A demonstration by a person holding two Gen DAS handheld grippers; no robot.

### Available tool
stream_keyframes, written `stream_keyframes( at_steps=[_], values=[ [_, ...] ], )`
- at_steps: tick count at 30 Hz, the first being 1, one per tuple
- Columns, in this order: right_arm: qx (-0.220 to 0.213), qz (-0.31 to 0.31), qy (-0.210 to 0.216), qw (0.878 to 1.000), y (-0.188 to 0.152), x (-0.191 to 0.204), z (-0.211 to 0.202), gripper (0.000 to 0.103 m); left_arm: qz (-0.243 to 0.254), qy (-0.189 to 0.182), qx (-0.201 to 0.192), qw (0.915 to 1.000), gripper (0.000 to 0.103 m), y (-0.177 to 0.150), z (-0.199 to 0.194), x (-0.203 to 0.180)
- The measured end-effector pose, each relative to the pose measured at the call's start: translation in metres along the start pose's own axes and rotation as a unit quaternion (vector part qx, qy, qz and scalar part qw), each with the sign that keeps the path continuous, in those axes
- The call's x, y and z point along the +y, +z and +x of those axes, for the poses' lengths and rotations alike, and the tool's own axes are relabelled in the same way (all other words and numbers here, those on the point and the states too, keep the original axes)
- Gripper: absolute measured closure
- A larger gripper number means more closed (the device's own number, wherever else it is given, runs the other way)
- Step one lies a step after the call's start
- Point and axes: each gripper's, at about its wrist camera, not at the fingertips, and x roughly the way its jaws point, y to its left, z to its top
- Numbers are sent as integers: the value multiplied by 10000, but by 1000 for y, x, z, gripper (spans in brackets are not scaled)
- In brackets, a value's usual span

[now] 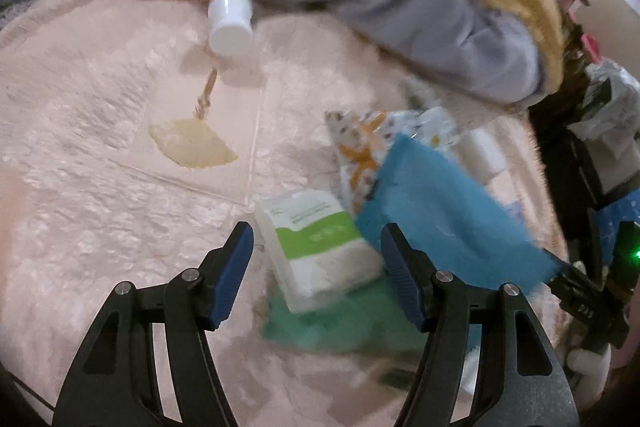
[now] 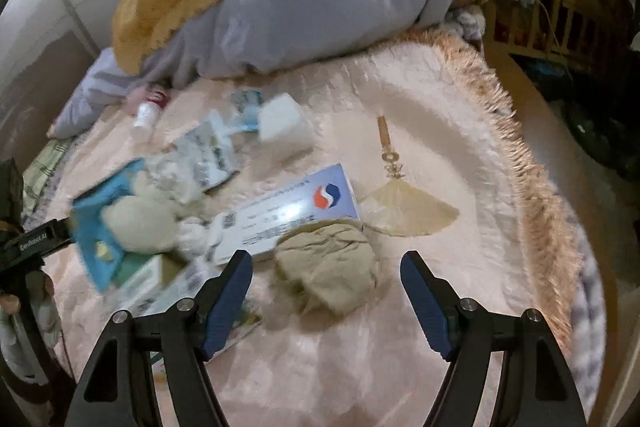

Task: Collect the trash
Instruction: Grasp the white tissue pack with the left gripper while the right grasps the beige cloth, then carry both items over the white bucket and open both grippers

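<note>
Right wrist view: crumpled tan paper (image 2: 328, 267) lies between the right gripper's (image 2: 326, 259) wide-spread jaws.

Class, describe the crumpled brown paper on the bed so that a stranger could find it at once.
Start at the pink fringed blanket covering the bed. Just ahead of the open right gripper lies the crumpled brown paper, beside a flat white box with a red and blue logo. It is the only tan, wadded lump; its neighbours are flat or white.
</note>
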Motion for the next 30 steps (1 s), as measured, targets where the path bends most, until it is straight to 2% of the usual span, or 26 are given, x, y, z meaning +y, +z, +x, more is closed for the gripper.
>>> stream_keyframes(
  at_steps=[1, 3, 4, 5, 6, 9, 14, 18, 24, 30],
  values=[
    [57, -6, -38, 10000, -1, 0, 6, 42, 39, 27, 111, 9999, 38, 0, 8, 1],
    [-28, -110, -163, 9998, -4, 0, 12, 52, 149, -8, 213, 9997, 38, -3, 19, 4],
    [-124, -194, -170, 9996, -5, 2, 9, 65, 161, -39, 169, 9997, 43, -5, 20, 6],
    [-145, -220, -122, 9996, -6, 4, 7, 71, 128, -106, 78, 9998, 52, -5, 18, 10],
    [-186, -226, -63, 9996, -6, 5, 2, 72, 110, -159, 37, 9998, 67, -5, 17, 12],
    [-486, -339, -43, 9982, -8, 10, -19, 73, 76, -278, -91, 9995, 77, -1, 5, 16],
    [-827, -402, 175, 9956, -18, 15, -65, 73, 379, -482, -590, 9964, 78, 2, -45, 4],
    [-966, -227, 223, 9948, -34, 4, -100, 73, 703, -746, -871, 9909, 79, -5, -89, -21],
    [-1164, 152, -44, 9931, -62, -31, -144, 73, 1403, -1220, -1047, 9770, 79, -23, -133, -95],
    [-1237, 492, -446, 9901, -90, -75, -179, 73, 2036, -1504, -888, 9634, 79, -50, -130, -174]
  ],
)
